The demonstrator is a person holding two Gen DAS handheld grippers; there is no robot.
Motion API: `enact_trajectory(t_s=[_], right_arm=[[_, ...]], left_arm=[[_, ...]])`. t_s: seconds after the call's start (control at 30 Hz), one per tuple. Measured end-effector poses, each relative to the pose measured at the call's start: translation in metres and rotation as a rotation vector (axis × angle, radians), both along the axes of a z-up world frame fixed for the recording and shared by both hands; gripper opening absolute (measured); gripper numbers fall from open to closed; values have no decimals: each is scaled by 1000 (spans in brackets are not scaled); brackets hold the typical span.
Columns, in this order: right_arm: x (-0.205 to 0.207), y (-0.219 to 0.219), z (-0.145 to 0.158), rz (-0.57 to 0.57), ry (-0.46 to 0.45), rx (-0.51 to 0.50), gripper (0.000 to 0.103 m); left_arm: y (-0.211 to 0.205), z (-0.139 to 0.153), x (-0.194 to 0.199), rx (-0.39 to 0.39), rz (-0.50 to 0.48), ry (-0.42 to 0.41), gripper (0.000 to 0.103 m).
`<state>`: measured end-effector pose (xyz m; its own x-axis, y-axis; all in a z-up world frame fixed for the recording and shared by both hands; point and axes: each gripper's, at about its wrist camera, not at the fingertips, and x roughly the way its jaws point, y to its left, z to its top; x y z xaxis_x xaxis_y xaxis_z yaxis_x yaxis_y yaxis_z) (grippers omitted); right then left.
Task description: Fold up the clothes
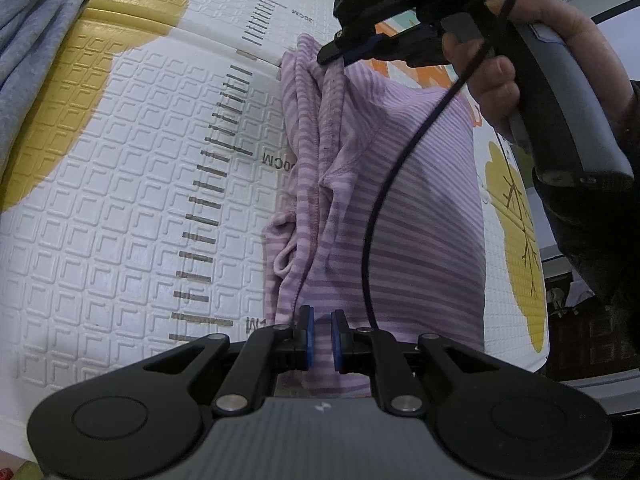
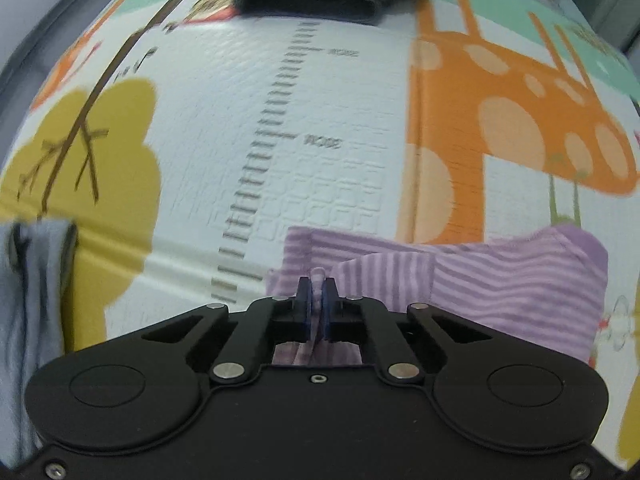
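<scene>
Right tool (image 2: 318, 304) pinches a fold of the striped shirt (image 2: 500, 280). Left tool (image 1: 321, 338) grips the shirt's near edge, pointing down at the mat (image 1: 120, 200).

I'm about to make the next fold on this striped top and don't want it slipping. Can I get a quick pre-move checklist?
1. Right tongs pinching the top: ok, fabric sits between the pads.
2. Left tongs gripping the top: cannot tell, a narrow gap shows.
3. Top lying flat: not ok, its left edge is bunched.
4. Cable clear of the top: not ok, it hangs across it.
5. Mat beside the top free: ok.
</scene>
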<state>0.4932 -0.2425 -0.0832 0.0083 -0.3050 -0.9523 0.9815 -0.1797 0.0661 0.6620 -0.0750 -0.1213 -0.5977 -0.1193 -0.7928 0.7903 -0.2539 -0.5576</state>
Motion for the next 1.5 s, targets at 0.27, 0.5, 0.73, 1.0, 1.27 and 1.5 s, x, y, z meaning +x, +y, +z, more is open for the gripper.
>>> enact_trajectory(t_s=[0.27,0.5,0.73,1.0,1.27,1.5], right_arm=[[-6,-2,-9,-88,-111,-30,5],[6,-5,-18,-70,-84,-28,8],[-11,-9,7,-84,-220,-134,10],[-55,18,73,17,-286,-300,10],[-115,72,95,-42,-301,-326,10],[-169,116,81,-178,-250,-313,10]], left_arm=[[-2,-2,1,8,10,11,12],[-4,-2,2,13,4,11,12],[-7,-1,4,23,-2,14,12],[-8,27,-6,-81,-87,-26,28],[-37,60,-17,-144,-82,22,29],[-79,65,-74,-170,-72,99,29]])
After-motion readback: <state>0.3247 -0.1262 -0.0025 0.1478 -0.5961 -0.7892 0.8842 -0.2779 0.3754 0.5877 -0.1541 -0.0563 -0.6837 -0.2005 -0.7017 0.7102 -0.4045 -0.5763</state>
